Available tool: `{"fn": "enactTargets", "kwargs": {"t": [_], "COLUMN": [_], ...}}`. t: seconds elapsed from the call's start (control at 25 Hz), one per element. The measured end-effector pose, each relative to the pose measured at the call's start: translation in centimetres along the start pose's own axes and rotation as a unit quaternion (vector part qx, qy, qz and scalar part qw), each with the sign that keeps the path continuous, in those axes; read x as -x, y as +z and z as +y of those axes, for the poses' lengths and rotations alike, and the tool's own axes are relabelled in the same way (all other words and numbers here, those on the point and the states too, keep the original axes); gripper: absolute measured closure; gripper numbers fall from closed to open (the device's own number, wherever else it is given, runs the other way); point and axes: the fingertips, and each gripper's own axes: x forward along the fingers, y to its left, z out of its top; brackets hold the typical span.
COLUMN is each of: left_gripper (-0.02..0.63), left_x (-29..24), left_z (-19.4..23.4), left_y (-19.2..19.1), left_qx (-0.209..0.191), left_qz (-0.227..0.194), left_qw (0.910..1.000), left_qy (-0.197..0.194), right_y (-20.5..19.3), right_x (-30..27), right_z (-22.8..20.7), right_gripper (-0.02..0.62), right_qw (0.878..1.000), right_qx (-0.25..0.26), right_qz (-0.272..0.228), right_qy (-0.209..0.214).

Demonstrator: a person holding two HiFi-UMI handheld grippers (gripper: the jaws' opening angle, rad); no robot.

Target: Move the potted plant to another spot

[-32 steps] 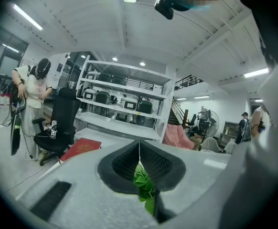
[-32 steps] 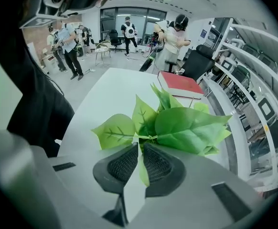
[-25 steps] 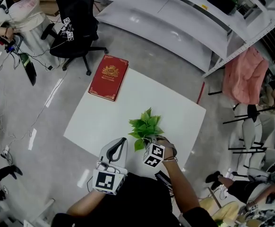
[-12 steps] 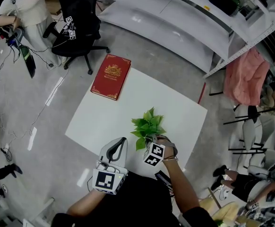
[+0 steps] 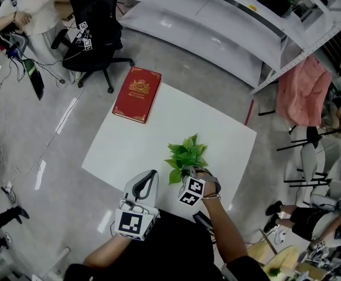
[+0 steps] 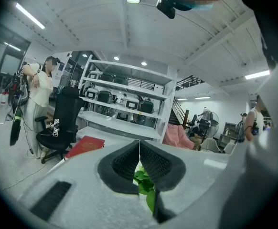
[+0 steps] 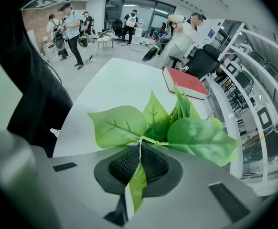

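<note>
You are only beginning the move, I am judging: the potted plant (image 5: 186,156) is showing at the near right part of the white bench (image 5: 159,122), and carrying it elsewhere is left. Your right tongs (image 7: 140,152) are pinching a leaf and thin stem, jaws nearly together. Your left tongs (image 6: 139,162) are hovering at the near edge, jaws together, holding nothing

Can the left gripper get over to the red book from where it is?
Probably yes. Only bare white table lies between the left gripper and the red book at the far corner, and the potted plant stands off to the right. Its fingers are shut, so they would need to open first.
</note>
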Motion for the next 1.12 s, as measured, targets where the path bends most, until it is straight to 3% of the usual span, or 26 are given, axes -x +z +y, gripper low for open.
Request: {"fn": "enactTargets", "kwargs": {"t": [0.52, 1.12], "left_gripper": [0.588, 0.588], "left_x": [0.4, -2.5], "left_z": [-1.3, -6.1], "left_y": [0.6, 0.8], "left_qx": [-0.009, -0.032], "left_qz": [-0.02, -0.018], "left_qw": [0.9993, 0.9953], "left_qy": [-0.031, -0.09], "right_y": [-1.2, -6.7], "right_x": [1.9, 4.2], "right_z": [0.7, -0.3], "right_gripper": [0.581, 0.581], "right_qw": [0.999, 0.995], "right_qx": [-0.033, -0.076], "right_qz": [0.006, 0.025], "right_qy": [-0.019, -0.062]}}
